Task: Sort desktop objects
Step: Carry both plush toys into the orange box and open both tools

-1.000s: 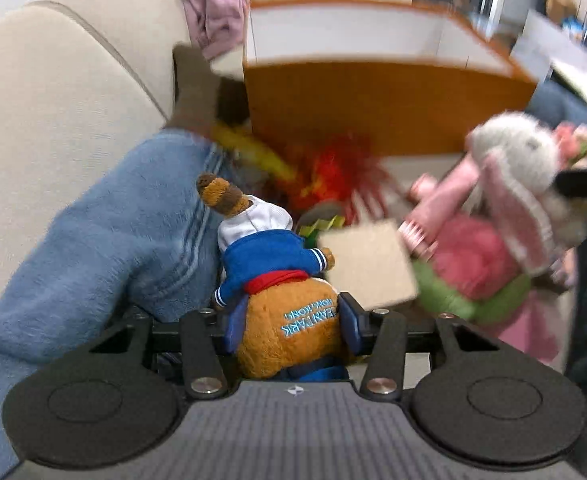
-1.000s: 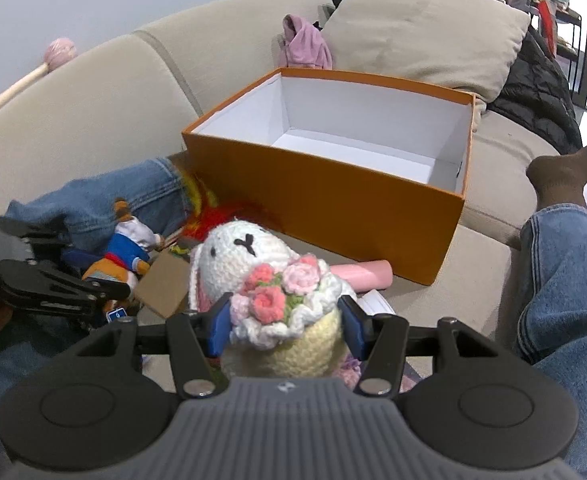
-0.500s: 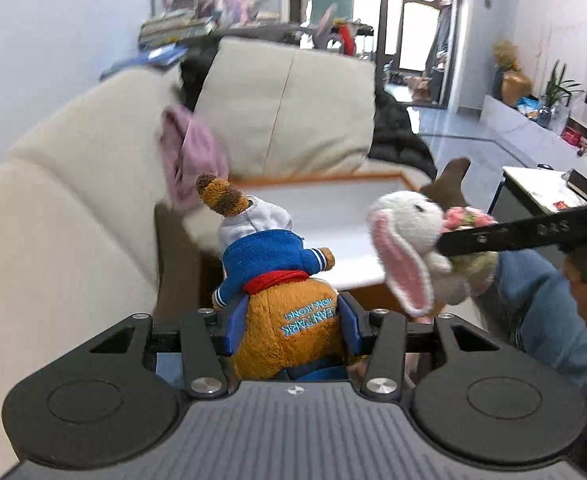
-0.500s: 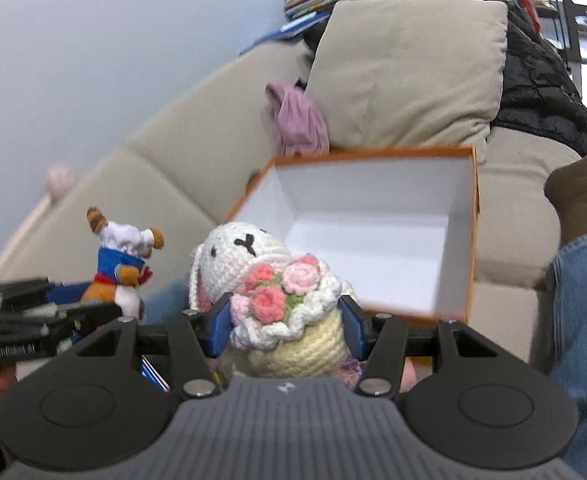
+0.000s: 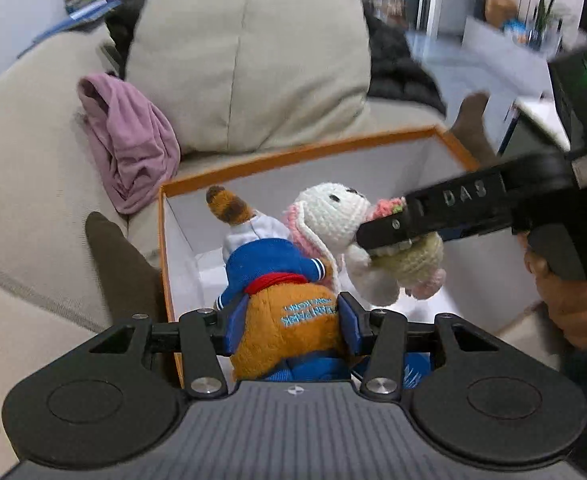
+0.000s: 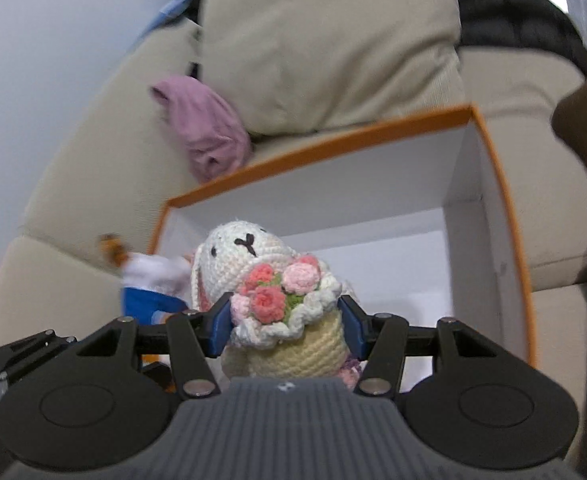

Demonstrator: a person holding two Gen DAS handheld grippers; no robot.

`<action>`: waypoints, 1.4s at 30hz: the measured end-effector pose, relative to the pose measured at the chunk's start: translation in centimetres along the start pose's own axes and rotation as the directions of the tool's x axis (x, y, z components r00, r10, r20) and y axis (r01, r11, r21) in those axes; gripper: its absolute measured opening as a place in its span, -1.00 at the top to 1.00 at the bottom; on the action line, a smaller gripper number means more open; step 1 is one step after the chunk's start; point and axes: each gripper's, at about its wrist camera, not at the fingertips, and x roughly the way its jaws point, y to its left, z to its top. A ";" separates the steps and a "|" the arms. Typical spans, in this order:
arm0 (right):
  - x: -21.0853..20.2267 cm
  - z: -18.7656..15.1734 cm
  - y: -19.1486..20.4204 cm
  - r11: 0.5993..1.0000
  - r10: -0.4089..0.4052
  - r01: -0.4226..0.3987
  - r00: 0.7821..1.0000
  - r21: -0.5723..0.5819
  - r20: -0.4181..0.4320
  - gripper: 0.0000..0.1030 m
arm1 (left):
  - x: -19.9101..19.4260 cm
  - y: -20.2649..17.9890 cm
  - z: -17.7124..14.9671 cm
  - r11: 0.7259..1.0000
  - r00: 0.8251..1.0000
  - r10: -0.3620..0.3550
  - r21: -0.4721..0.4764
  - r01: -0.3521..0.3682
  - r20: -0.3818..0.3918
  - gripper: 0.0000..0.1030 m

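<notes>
Two tools, both loaded, both over the orange box (image 5: 293, 158). Left tool (image 5: 291, 326) has its blue pads clamped on the orange body of the plush in the blue jacket (image 5: 281, 276); toy upright, striped tail end up, held over the box's near-left corner. Right tool (image 6: 284, 326) is closed on the crochet bunny (image 6: 245, 256) at the cream skirt, just below its pink flower bouquet; bunny upright, face toward the box's far wall.

In the left wrist view the bunny (image 5: 333, 216) sits just beside the plush, touching or nearly so at the plush's right shoulder; can't tell which. Right tool (image 5: 389, 224) comes in from the box's right side, person's hand (image 5: 569, 300) on the grip.

Box interior is white, sits on a beige sofa (image 5: 33, 160). Pink cloth (image 5: 129, 144) lies just beyond the box's far-left corner, beige cushion (image 5: 253, 52) behind the far wall. Brown-socked foot (image 6: 585, 120) past the box's right side.
</notes>
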 end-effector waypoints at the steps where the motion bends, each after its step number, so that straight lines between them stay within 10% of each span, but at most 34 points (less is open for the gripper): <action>1: 1.2 0.5 -0.3 1.000 -0.007 0.007 1.000 0.023 -0.017 -0.11 | 0.8 0.1 0.1 1.000 1.000 0.016 0.005 -0.016 -0.017 -0.08; 21: 5.9 2.3 0.8 0.998 0.020 -0.026 0.995 -0.057 -0.096 -0.45 | 6.9 -1.2 0.2 0.955 0.973 0.229 0.196 -0.221 -0.019 -0.28; 30: 5.0 2.4 0.3 0.991 0.045 -0.051 0.998 -0.124 -0.050 -0.22 | -1.0 -1.2 -2.4 0.977 0.978 0.175 0.099 -0.187 0.116 -0.43; 39: 6.9 0.9 1.6 0.987 0.107 -0.120 0.987 -0.108 -0.117 0.06 | -0.6 1.5 -4.0 0.979 0.977 0.205 -0.017 -0.204 0.063 -0.42; 42: 7.3 0.7 2.0 0.981 0.111 -0.127 0.988 -0.149 -0.111 0.07 | -0.2 1.9 -4.2 0.983 0.983 0.178 -0.059 -0.175 0.050 -0.15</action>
